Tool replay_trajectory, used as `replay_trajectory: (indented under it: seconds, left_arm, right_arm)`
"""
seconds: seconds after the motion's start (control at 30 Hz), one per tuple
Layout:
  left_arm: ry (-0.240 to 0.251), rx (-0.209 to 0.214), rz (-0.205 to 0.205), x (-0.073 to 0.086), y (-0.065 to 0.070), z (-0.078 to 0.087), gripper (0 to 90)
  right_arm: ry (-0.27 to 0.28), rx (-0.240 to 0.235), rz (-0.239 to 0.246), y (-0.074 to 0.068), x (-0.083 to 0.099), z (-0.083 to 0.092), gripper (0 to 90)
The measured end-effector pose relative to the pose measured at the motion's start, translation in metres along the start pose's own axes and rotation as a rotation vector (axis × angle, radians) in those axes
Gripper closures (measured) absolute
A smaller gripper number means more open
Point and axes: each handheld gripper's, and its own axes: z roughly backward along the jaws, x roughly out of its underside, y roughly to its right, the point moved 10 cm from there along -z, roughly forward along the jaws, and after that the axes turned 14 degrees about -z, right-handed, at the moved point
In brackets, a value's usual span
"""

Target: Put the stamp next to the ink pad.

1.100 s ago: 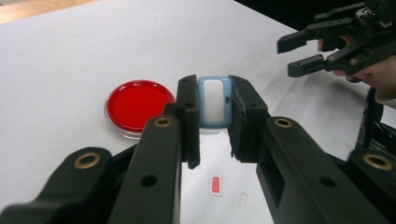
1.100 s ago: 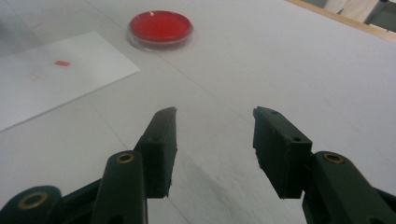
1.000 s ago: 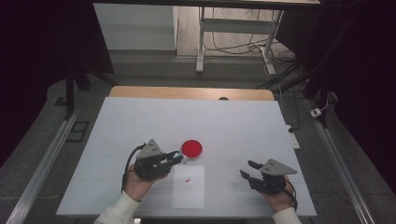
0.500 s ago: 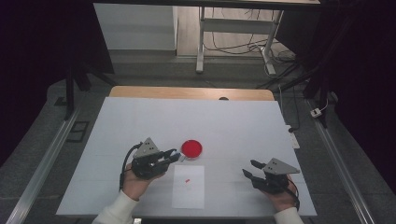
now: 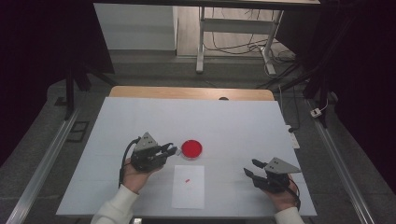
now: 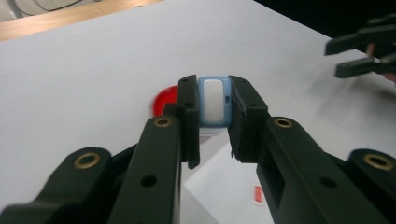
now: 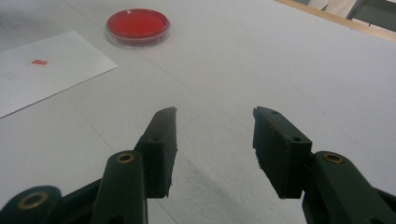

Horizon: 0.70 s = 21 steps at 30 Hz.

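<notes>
Small blue-and-white block (image 6: 214, 101) clamped upright between the pads of the left tool (image 6: 214, 119), lifted clear of the surface (image 5: 243, 126) and carried just short of the red dish (image 5: 191, 148). Seen from above, left tool (image 5: 169, 150) pointing toward that dish, tips near its rim, not touching. Dish shallow, round, clear-walled, red inside (image 7: 137, 24), blurred red behind the block in the left gripper view (image 6: 164, 100). White sheet of paper (image 5: 188, 186) flat on the surface just in front of the dish, with a tiny red mark (image 5: 187, 180) near its middle; same sheet and mark in the right gripper view (image 7: 56, 60). Right tool (image 7: 215, 135) well apart at the near right, jaws parted with nothing between them, hovering low over bare surface; from above, (image 5: 252, 168). Probably the carrying step: block gripped and brought toward the dish or the paper, not yet set down. Next move likely to call for a short, steady advance over the target, a gentle lowering, then a release without tipping the block; which target is meant, hard to tell.
</notes>
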Motion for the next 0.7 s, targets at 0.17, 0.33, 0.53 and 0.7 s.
replay_trajectory:
  seconds: [0.17, 0.33, 0.53, 0.7]
  left_arm:
    - [-0.023, -0.039, 0.016, 0.0, -0.018, -0.009, 75.0]
    - [-0.072, -0.082, 0.034, 0.005, -0.036, -0.022, 75.0]
    - [-0.115, -0.108, 0.067, 0.013, -0.052, -0.043, 75.0]
    - [-0.175, -0.111, 0.061, 0.021, -0.055, -0.06, 75.0]
  right_arm:
    - [0.0, -0.003, 0.003, 0.0, 0.0, -0.001, 49.2]
    - [-0.005, 0.0, 0.008, 0.0, 0.0, -0.002, 49.2]
    - [-0.013, 0.006, 0.021, -0.001, 0.001, -0.003, 49.1]
    - [-0.014, 0.003, 0.022, -0.001, 0.001, -0.004, 49.1]
